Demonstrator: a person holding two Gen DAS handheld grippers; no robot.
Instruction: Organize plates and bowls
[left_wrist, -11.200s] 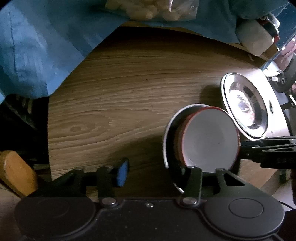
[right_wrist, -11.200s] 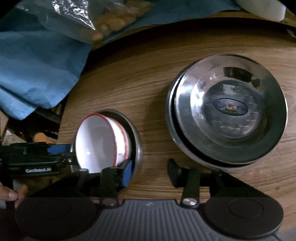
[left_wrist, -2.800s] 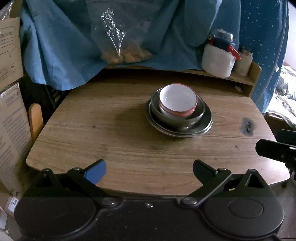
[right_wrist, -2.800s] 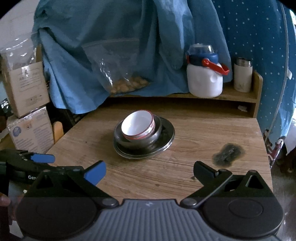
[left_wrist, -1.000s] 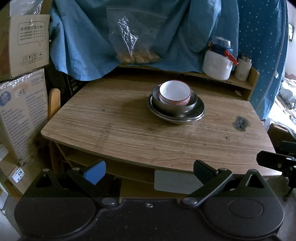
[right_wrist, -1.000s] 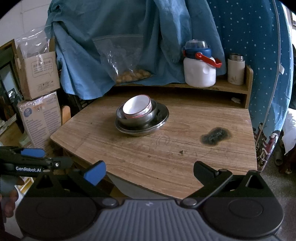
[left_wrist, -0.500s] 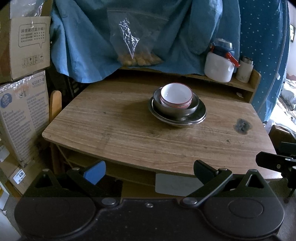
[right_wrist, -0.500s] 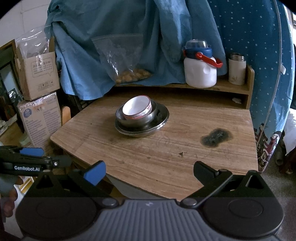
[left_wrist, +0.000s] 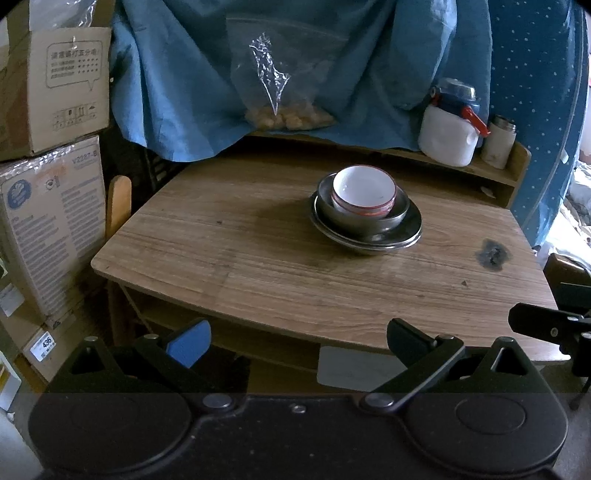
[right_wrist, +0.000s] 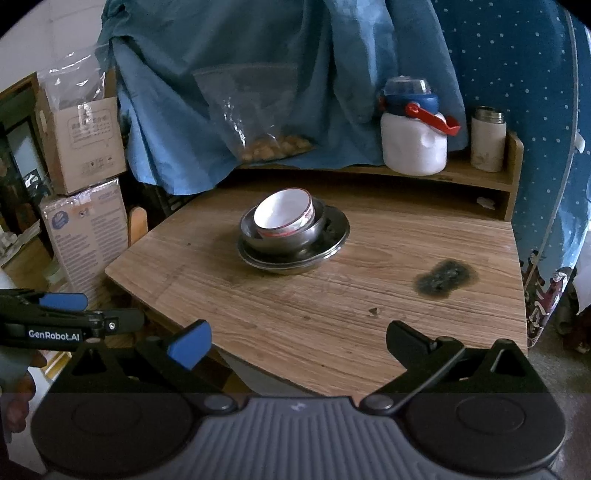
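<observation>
Seen from both wrist cameras, a white bowl with a red rim (left_wrist: 364, 192) sits nested in a steel bowl (left_wrist: 364, 218), which rests on stacked steel plates (left_wrist: 369, 236) toward the far middle of the wooden surface (left_wrist: 258, 266), well short of the raised shelf (left_wrist: 480, 171) along its far edge. The stack stands upright, mouths opening upward; in the right wrist view the white bowl (right_wrist: 284, 214) leans slightly, its opening tipped toward the surface's left edge. Being round, the pieces show no long axis.

Both grippers hang back off the near edge, well apart from the dishes. The left gripper (left_wrist: 297, 341) has its jaws spread wide and empty; the right gripper (right_wrist: 297, 341) likewise holds nothing, jaws released.

Only the right wrist view shows the left gripper from the side (right_wrist: 62, 321), with a hand (right_wrist: 16, 391) gripping it at the lower left of the frame. Only the left wrist view shows a black finger of the right gripper (left_wrist: 543, 325) jutting in beyond the near right corner. A dark scorch-like stain (right_wrist: 445, 277) marks the surface near its right edge. A white jug with a red handle (right_wrist: 413, 144) and a small flask (right_wrist: 488, 140) stand on the shelf, against blue cloth (left_wrist: 184, 74), with cardboard boxes (left_wrist: 51, 203) stacked left of the surface.
</observation>
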